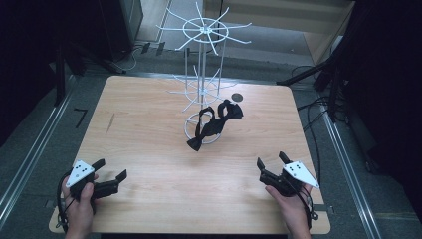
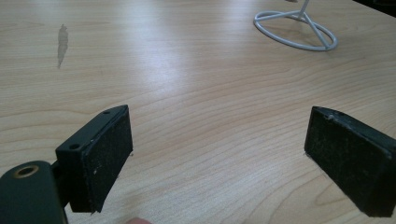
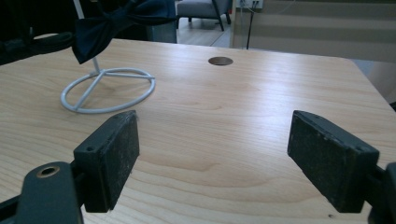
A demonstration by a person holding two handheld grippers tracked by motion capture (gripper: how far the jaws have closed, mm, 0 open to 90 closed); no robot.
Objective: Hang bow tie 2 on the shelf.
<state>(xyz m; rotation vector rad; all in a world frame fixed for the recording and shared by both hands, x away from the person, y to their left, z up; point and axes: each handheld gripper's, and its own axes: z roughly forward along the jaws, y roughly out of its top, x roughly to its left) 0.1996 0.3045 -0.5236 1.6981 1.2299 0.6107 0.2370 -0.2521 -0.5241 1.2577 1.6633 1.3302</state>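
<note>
A white wire display stand point(image 1: 201, 74) rises from the middle of the wooden table point(image 1: 149, 144), with spoked arms at two levels and a ring base point(image 2: 295, 29) point(image 3: 108, 88). Black bow ties point(image 1: 215, 122) hang from its lower arms; one point(image 3: 116, 23) shows dark blue above the base. My left gripper point(image 1: 110, 173) rests near the front left edge, held by a hand, jaws wide open with nothing between its pads point(image 2: 103, 156). My right gripper point(image 1: 271, 160) sits near the front right edge, likewise open and empty, its pads point(image 3: 114, 156) far apart.
A round cable hole point(image 1: 237, 97) point(image 3: 220, 60) lies in the table behind the stand. A dark stain point(image 2: 62, 39) marks the wood at left. Black stands and cables flank the table on the floor. Bare wood lies between the grippers and the stand.
</note>
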